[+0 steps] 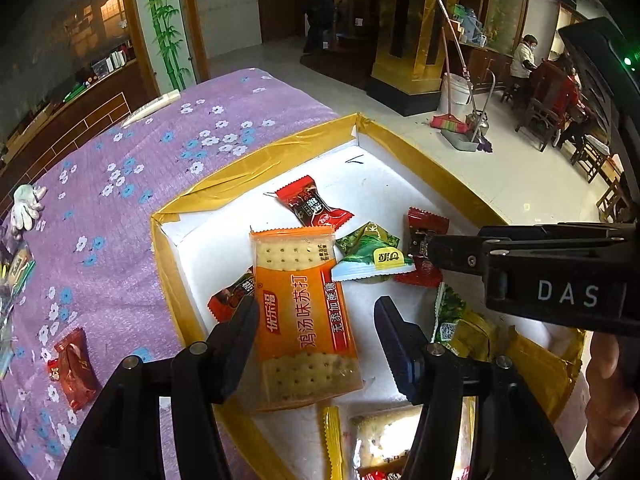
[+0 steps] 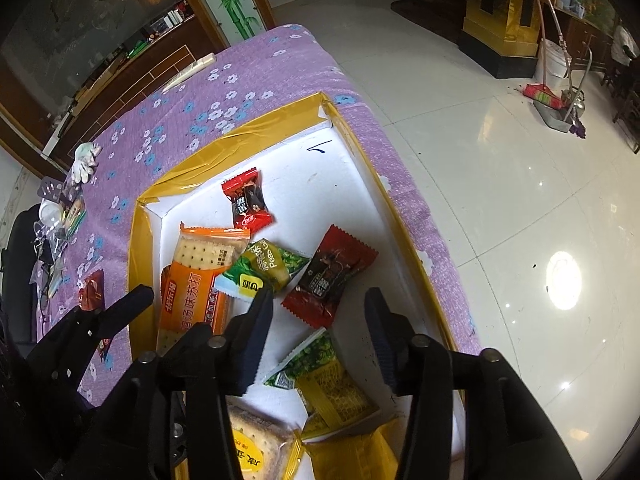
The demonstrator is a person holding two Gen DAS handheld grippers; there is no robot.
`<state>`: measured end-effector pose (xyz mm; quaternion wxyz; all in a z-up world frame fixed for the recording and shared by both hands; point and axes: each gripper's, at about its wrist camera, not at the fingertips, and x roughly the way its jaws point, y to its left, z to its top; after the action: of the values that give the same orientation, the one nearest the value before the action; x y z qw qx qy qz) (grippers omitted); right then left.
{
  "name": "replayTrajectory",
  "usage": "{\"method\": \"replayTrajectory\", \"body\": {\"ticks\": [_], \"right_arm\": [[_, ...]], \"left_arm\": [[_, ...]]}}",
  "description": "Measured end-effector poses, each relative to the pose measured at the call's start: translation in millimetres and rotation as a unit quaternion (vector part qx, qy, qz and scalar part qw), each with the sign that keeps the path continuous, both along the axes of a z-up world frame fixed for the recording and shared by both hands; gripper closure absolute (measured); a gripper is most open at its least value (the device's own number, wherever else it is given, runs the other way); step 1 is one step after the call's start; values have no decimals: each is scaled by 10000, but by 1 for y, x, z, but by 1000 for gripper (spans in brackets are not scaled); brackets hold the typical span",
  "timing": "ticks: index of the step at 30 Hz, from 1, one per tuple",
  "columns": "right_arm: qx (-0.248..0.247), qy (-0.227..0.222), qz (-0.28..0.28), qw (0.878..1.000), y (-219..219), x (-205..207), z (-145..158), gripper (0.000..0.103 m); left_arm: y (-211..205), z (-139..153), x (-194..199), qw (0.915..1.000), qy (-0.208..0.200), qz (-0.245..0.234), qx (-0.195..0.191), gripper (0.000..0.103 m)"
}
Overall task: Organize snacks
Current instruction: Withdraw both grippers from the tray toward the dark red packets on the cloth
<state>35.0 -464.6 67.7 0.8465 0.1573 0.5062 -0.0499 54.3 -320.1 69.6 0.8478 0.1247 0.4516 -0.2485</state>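
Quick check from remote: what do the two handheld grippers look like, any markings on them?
Both are black plastic. The left gripper has dark-blue ribbed pads and silver pivot pins. The right gripper is built the same; seen from the left camera, its body carries white "DAS" lettering.

Glossy plastic cracker packet [image 1: 302, 312] lies in a matt white box [image 1: 372, 168] on woven purple cloth [image 1: 120, 232].

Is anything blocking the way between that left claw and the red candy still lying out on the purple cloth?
Nothing visible lies on the cloth between them, but the left gripper is over the box, so the box's gold-taped wall stands between it and the red candy.
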Motion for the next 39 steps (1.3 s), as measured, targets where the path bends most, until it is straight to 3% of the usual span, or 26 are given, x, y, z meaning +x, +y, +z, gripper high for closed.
{"method": "replayTrajectory", "body": {"ticks": [3,11,16,20,23,29,35,39], "right_arm": [[-227,-109,-34,9997,4,-8,7,34],[-758,-467,-107,9960,8,-36,31,13],[-815,-499,-206,9952,12,-55,35,10],[-525,-457,-117,9975,20,-62,33,10],[-316,-324,-7,9990,29,-65,31,10],[-583,197,350,9975,61,-68,21,10],[-297,-364,480,9977,90,-91,32,10],[33,-468,520,9975,105,-96,32,10]], "left_arm": [[2,4,-4,10000,-52,-18,7,40],[21,14,-23,9999,-114,-12,-103,37],[36,17,-37,9998,-95,-5,-167,36],[47,21,-43,9997,-120,16,-195,36],[56,23,-47,9996,-141,48,-228,36],[75,25,-57,9995,-182,101,-228,35],[104,23,-63,9992,-114,259,-299,33],[122,19,-63,9987,-49,398,-315,33]]}}
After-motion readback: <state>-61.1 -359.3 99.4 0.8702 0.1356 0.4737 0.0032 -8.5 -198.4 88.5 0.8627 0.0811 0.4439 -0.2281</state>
